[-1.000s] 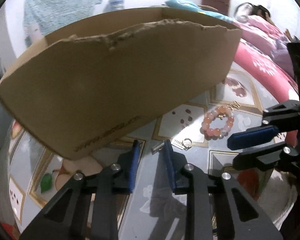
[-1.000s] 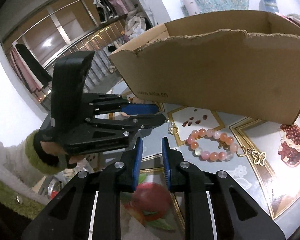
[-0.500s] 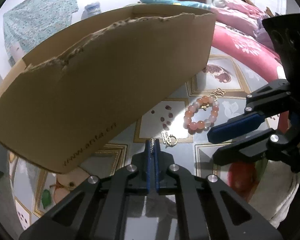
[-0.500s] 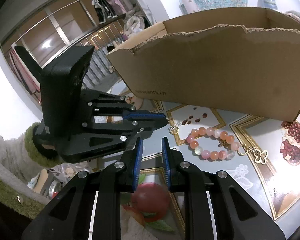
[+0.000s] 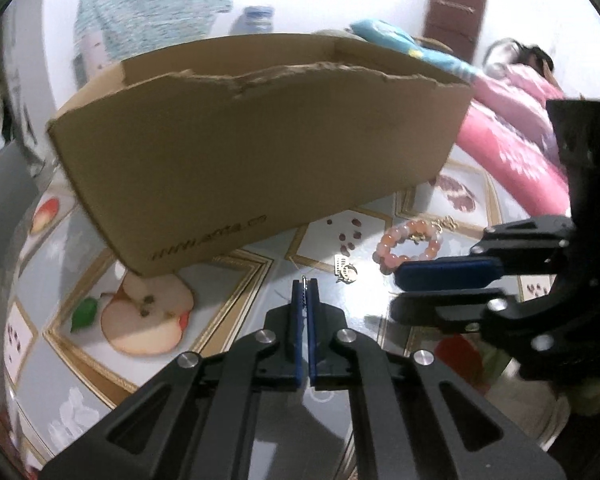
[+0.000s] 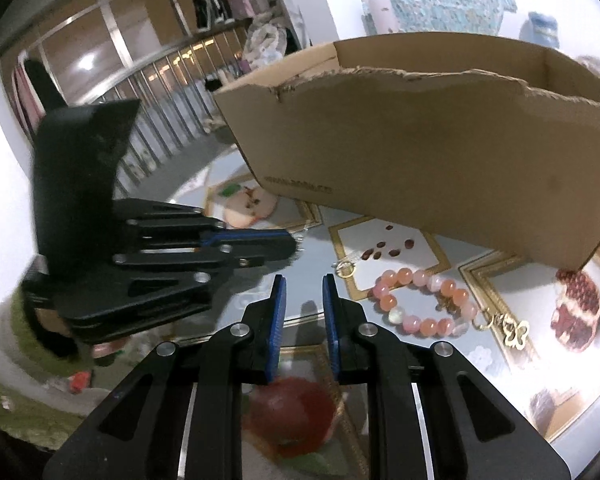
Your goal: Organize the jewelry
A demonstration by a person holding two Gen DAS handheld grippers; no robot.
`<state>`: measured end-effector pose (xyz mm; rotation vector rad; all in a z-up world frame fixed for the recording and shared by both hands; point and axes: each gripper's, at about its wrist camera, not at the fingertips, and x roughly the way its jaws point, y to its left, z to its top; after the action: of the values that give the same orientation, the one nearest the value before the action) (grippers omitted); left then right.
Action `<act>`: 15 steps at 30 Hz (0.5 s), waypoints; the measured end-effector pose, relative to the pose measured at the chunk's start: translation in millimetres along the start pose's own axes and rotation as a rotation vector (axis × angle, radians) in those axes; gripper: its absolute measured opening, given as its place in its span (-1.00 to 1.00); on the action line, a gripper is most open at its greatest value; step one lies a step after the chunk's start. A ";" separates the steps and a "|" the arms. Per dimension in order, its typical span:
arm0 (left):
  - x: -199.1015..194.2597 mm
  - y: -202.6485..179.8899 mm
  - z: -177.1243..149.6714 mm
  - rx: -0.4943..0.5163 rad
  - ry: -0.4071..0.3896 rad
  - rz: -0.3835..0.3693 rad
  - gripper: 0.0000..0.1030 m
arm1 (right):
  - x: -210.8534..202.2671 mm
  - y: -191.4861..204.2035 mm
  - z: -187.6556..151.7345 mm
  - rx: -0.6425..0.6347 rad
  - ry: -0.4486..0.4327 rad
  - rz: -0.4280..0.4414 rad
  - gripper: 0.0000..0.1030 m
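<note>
Two tools: the left tool [image 5: 305,286] was seen clenched on a thin silvery piece [image 5: 304,280], only its tip showing between the blue pads; the right tool [image 6: 303,284] was held slightly parted over the surface [image 6: 308,256], with nothing between its fingers.
Jewelry left: a pink bead bracelet [image 6: 424,304] with a gold charm, and a small gold ring piece [image 6: 346,268], were lying on the surface just in front of the cardboard box [image 6: 440,160].
Risk: the thin piece could slip out on the way to the box, since so little of it was gripped.
Second risk: the box's ragged front rim could be caught if the piece were carried too low.
Change: a second earlier the left tool was parted around the piece; since then it had been closed and drawn away from the ring piece.
</note>
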<state>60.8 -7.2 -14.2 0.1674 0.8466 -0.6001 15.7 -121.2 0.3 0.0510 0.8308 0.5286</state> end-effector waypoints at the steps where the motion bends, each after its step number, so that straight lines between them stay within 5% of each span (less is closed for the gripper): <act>1: -1.3 1.8 -0.9 -0.014 -0.004 0.000 -0.97 | 3.0 0.5 0.9 -0.016 0.006 -0.019 -0.68; 15: -5.1 19.4 -8.6 -0.074 -0.020 -0.016 -0.97 | 31.0 4.8 10.5 -0.237 0.067 -0.175 -0.69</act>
<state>63.5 14.2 -17.9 0.0877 0.8504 -0.5841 38.3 -100.9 -12.7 -0.2557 0.8242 0.4625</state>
